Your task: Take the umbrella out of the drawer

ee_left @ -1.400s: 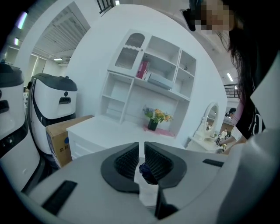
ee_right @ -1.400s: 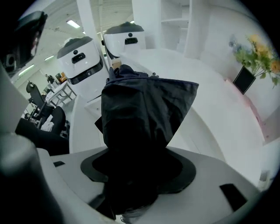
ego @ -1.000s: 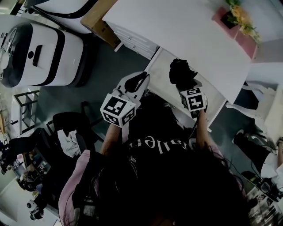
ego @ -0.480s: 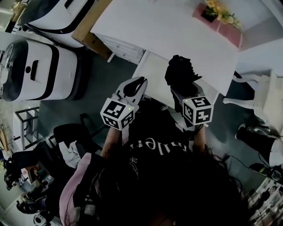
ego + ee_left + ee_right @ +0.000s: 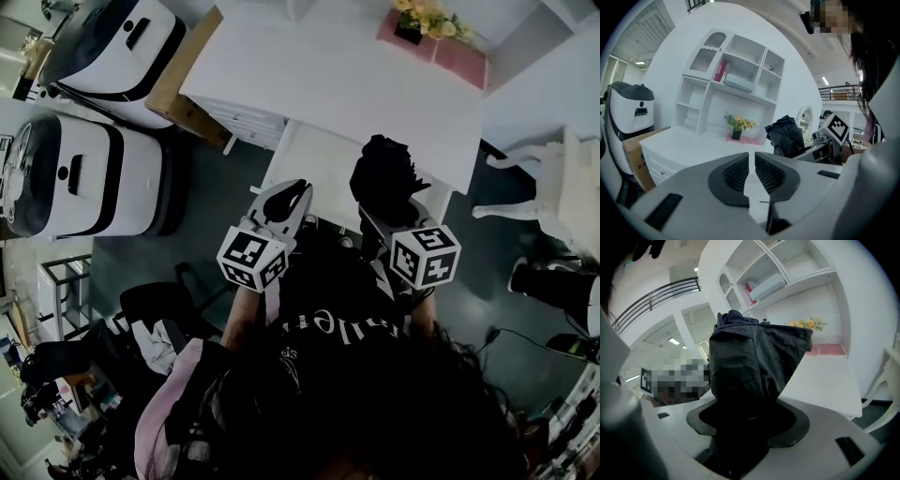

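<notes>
A black folded umbrella [image 5: 380, 173] is held up above the front edge of the white desk [image 5: 328, 75]; my right gripper [image 5: 382, 214] is shut on its lower end. In the right gripper view the umbrella [image 5: 754, 366] fills the middle and hides the gap of the right gripper [image 5: 747, 427]. The open white drawer [image 5: 314, 164] juts out from the desk below both grippers. My left gripper [image 5: 291, 194] hovers over the drawer's left part, shut with nothing held. In the left gripper view the left gripper [image 5: 750, 171] shows only a thin slit, with the umbrella [image 5: 787, 136] to its right.
Two white machines [image 5: 84, 178] stand on the floor at left, beside a cardboard box [image 5: 178, 84]. A flower pot on a pink mat [image 5: 427, 23] sits at the desk's far end. A white chair [image 5: 544, 187] is at right. A shelf unit [image 5: 736, 70] rises behind the desk.
The right gripper has risen toward the head camera with the umbrella in it. The left gripper stayed over the drawer, shut. The head view drifted, sliding the desk up in frame.
</notes>
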